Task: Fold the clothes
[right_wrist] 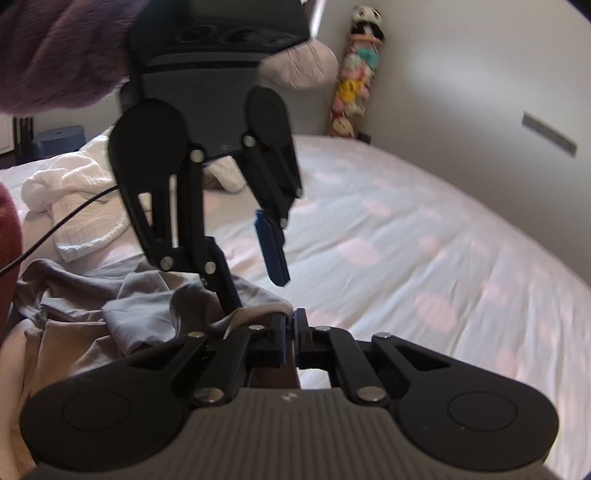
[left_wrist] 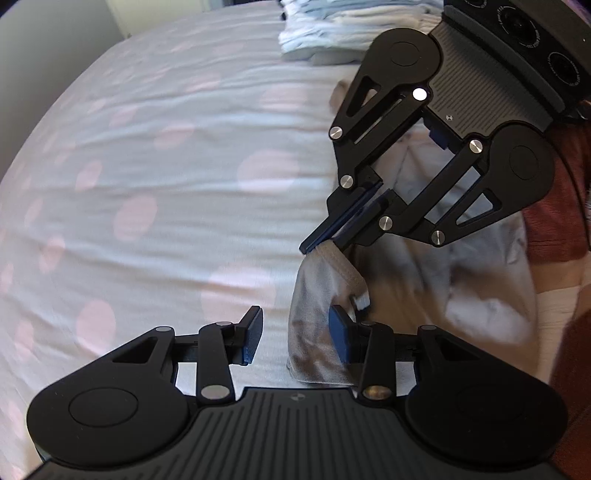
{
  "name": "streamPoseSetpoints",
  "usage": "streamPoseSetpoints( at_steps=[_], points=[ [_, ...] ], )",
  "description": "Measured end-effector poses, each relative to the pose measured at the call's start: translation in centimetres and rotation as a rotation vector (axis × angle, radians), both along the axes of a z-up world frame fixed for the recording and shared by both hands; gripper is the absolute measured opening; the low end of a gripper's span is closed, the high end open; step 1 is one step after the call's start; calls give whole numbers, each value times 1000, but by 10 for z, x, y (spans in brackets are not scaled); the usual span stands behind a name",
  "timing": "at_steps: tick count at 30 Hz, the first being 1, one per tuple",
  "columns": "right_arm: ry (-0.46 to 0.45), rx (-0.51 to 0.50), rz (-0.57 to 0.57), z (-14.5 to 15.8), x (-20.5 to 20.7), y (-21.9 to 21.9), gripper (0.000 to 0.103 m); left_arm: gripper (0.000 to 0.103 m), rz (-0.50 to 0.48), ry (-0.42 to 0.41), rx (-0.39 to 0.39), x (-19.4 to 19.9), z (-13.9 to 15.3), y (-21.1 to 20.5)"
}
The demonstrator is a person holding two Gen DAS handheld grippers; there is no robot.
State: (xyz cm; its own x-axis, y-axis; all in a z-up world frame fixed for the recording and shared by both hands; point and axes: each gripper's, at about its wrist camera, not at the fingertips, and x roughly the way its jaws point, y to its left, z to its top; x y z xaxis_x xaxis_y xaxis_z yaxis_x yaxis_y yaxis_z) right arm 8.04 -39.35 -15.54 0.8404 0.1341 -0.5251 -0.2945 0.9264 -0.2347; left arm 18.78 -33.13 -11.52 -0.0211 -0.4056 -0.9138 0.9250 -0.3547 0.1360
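On wrinkled dotted bedsheet (left_wrist: 155, 177), right tool (left_wrist: 325, 240) pinching ribbed grey garment (left_wrist: 321, 295) hem

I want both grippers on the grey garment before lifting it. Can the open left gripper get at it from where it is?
Probably yes: the left gripper is open beside the grey garment, one finger already against the fabric, nothing between.

no text, label or number can be read anywhere.

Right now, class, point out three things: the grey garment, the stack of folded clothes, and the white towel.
grey garment (left_wrist: 314, 295): left wrist view, on its hanging body.
stack of folded clothes (left_wrist: 325, 33): left wrist view, on its front edge.
white towel (right_wrist: 85, 221): right wrist view, on its lower fold.
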Motion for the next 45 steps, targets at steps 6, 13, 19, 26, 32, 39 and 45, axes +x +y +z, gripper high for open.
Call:
streamPoseSetpoints(
  at_steps=[6, 13, 19, 26, 32, 39, 45],
  points=[
    [-97, -137, 153, 23, -33, 20, 5, 33, -87, -23, 76, -23, 11, -7],
    [-109, -217, 226, 26, -60, 32, 5, 4, -102, -3, 126, -49, 11, -5],
    [-95, -214, 206, 28, -76, 28, 5, 1, -13, -47, 134, -62, 18, -1],
    [-32, -222, 177, 32, -101, 13, 9, 1, 160, -129, 95, -70, 19, 11],
    [123, -343, 93, 22, -132, -31, 9, 1, 256, -130, 59, -72, 10, 31],
    [329, -544, 94, 17, -129, -95, 15, 1, 312, -106, 15, -71, 12, 40],
    [484, -755, 355, -11, -116, -83, 23, 1, 340, -94, -8, -66, 14, 41]
  ],
)
